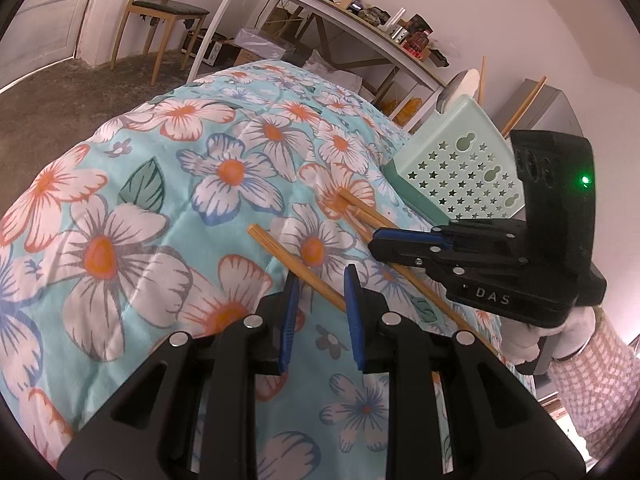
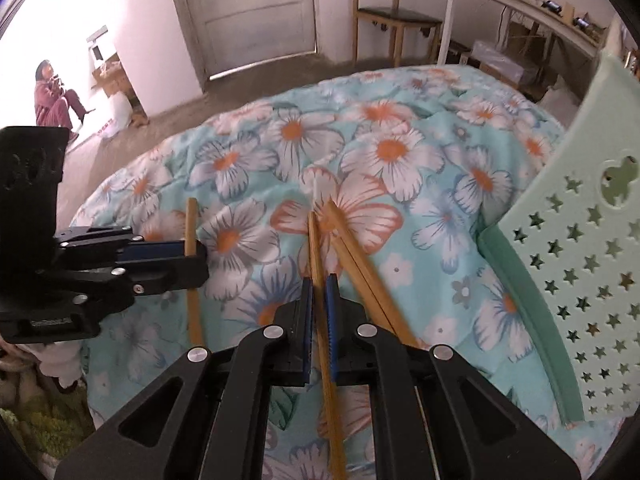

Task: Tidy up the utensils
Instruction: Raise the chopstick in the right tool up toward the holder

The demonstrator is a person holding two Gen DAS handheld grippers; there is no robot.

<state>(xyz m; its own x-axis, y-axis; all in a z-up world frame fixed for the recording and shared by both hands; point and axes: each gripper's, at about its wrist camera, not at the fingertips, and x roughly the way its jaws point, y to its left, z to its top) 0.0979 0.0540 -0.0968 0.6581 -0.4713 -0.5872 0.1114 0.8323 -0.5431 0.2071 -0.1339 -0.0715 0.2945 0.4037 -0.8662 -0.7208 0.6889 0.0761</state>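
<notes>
My left gripper (image 1: 322, 276) is shut on a bamboo chopstick (image 1: 280, 254) that crosses slantwise between its blue pads, above the flowered quilt (image 1: 160, 200). From the right wrist view, this gripper (image 2: 196, 256) comes in from the left with that chopstick (image 2: 192, 220) through its tip. My right gripper (image 2: 320, 280) is shut on another chopstick (image 2: 316, 240) that points away along its fingers. Two more chopsticks (image 2: 360, 256) lie side by side on the quilt just to its right. In the left wrist view the right gripper (image 1: 376, 240) hovers over them, beside the holder.
A mint-green holder with star holes (image 1: 460, 172) (image 2: 580, 260) stands on the quilt at the right, with chopsticks (image 1: 524, 104) and a spoon (image 1: 460, 84) sticking out. Beyond the bed are a wooden chair (image 2: 392, 12), a long desk (image 1: 340, 12) and a seated person (image 2: 52, 96).
</notes>
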